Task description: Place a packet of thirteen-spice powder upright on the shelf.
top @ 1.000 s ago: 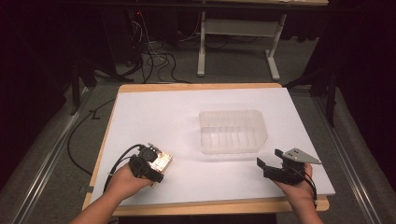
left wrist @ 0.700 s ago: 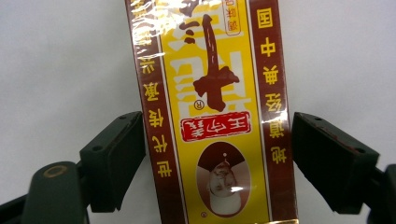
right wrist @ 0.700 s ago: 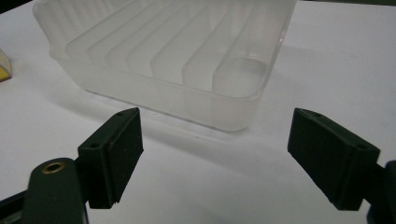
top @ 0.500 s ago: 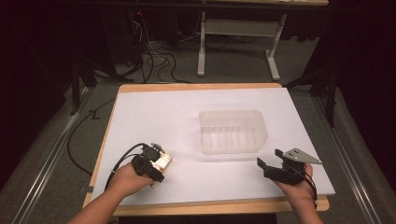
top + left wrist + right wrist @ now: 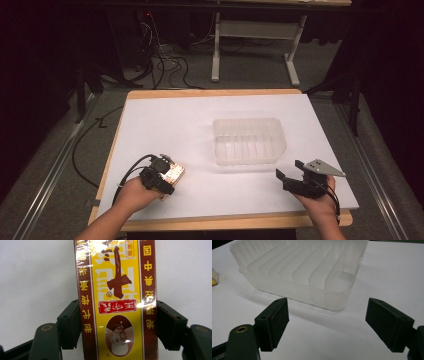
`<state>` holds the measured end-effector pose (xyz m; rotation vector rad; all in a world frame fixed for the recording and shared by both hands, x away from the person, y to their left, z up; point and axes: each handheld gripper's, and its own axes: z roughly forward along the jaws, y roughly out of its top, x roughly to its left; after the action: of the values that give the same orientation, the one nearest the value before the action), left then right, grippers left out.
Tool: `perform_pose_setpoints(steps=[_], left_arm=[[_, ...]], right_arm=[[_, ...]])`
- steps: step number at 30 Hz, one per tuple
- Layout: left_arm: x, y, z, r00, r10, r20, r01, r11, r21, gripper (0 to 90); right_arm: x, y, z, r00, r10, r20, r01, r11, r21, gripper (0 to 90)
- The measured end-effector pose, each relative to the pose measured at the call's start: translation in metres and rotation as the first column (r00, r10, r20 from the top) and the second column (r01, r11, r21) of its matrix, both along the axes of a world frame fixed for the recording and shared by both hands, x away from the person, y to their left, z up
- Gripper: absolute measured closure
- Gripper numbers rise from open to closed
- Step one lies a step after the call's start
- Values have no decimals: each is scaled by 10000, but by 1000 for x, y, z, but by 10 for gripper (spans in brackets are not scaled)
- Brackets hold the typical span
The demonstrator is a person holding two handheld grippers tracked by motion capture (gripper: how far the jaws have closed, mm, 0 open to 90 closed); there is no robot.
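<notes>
In the left gripper view, the left gripper (image 5: 117,317) has its two black jaws pressed against the long sides of a narrow yellow and dark red packet (image 5: 116,300), which runs up the middle of the frame from the bottom edge to the top and is wrapped in glossy clear film that throws back bright glare. The packet reads upside down from this camera: gold Chinese characters run along both dark red side bands, large dark red brushed characters sit on the yellow centre with a small ® mark beside them, a red label with pale characters lies below that, and an oval portrait sits near the bottom; the characters are too inverted and glare-struck to read with confidence. In the high view the left gripper (image 5: 161,176) sits at the lower left of the white-covered bench (image 5: 165,125), with the packet (image 5: 174,173) showing at its tip, low over the surface; whether it touches the bench cannot be told. In the right gripper view, the right gripper (image 5: 334,325) has its jaws spread wide with nothing between them, pointing at a clear plastic ribbed tray (image 5: 299,270) that stands on the bench across the upper part of the frame. In the high view the right gripper (image 5: 300,181) rests at the lower right, just below and right of the tray (image 5: 248,141).
</notes>
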<state>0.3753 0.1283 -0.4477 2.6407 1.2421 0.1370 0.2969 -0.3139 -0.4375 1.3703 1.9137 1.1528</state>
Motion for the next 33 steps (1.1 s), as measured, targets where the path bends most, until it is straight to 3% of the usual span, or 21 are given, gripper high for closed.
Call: perform_pose_setpoints(steps=[12,15,20,24,25,26,27,28,33], left_arm=[[-3,2,2,9995,67,295,-53,9988,-486,322],[-5,3,6,9977,168,658,-102,9951,-986,322],[-9,3,7,9908,101,1349,87,9903,-1384,323],[-11,6,10,9831,156,1825,180,9833,-1812,323],[-13,7,11,9780,254,2072,167,9798,-1992,323],[-13,7,11,9780,254,2072,167,9798,-1992,323],[-16,7,12,9724,294,2315,231,9751,-2207,323],[-16,7,12,9724,294,2315,231,9751,-2207,323],[-22,6,12,9530,426,2999,454,9587,-2807,323]], right_arm=[[0,-3,0,9999,-110,4,110,9999,63,193],[0,-3,0,10000,-78,33,78,9999,91,193],[-1,-2,1,9997,5,225,-6,10000,62,194],[-1,0,0,9998,47,176,-47,10000,53,193],[-1,0,0,9998,80,169,-81,10000,34,193],[-1,0,0,9998,80,169,-81,10000,34,193],[0,0,-1,9999,96,126,-96,9999,47,193],[0,0,-1,9999,96,126,-96,9999,47,193],[1,0,-2,9999,111,121,-111,9999,-5,193]])
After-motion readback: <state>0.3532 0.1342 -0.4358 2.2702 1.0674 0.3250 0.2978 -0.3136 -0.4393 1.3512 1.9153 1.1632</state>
